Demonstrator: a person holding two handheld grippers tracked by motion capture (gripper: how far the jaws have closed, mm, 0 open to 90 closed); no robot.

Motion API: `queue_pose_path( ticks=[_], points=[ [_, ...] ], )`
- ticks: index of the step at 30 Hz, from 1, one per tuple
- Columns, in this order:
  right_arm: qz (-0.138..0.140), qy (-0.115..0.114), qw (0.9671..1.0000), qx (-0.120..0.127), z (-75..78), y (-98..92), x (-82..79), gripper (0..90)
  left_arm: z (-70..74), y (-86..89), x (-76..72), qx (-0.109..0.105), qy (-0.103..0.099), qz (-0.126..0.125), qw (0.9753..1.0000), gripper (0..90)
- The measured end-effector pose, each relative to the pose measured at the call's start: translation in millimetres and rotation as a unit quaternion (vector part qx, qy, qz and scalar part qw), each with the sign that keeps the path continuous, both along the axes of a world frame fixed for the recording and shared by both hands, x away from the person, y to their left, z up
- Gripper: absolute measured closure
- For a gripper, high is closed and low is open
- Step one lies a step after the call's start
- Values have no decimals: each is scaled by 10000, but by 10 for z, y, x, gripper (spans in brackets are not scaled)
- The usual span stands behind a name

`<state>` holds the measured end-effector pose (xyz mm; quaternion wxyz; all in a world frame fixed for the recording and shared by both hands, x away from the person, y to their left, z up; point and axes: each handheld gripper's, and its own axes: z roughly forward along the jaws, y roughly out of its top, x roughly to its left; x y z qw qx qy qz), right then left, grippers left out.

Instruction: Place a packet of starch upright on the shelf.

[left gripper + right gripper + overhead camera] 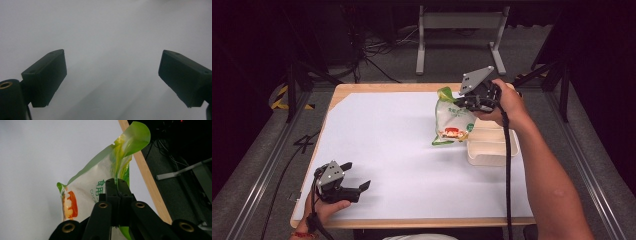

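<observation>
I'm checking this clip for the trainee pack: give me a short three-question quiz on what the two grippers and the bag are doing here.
1. True or false: the left gripper holds the bag.
2. Which side of the bag does the white tray stand on in the high view? A) left B) right C) behind it
3. Fill in: the right gripper has its jaws closed on the bag's ______ edge.

Key:
1. False; its jaws stand wide apart over the bare white table sheet.
2. B; the tray stands at the bag's right, near the table's right edge.
3. Green; the jaws pinch the green side seam and the bag hangs from them.
</observation>
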<state>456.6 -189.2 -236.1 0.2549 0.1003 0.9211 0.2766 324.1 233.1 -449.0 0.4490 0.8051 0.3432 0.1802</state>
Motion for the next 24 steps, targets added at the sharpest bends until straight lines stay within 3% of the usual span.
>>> queue_pose_path(
  ticks=[8, 11, 24],
  points=[
    [-132, -163, 9996, 173, 132, -228, -55, 892, -2, -5, 7, 13, 1, -29, 10000, 89],
    [-239, -223, 9992, 210, 161, -318, -78, 892, -1, -3, 3, -75, 11, -49, 10000, 89],
    [-576, -192, 9980, 169, 112, -668, -91, 892, -1, -6, 6, -70, 1, -31, 10000, 89]
  ],
)
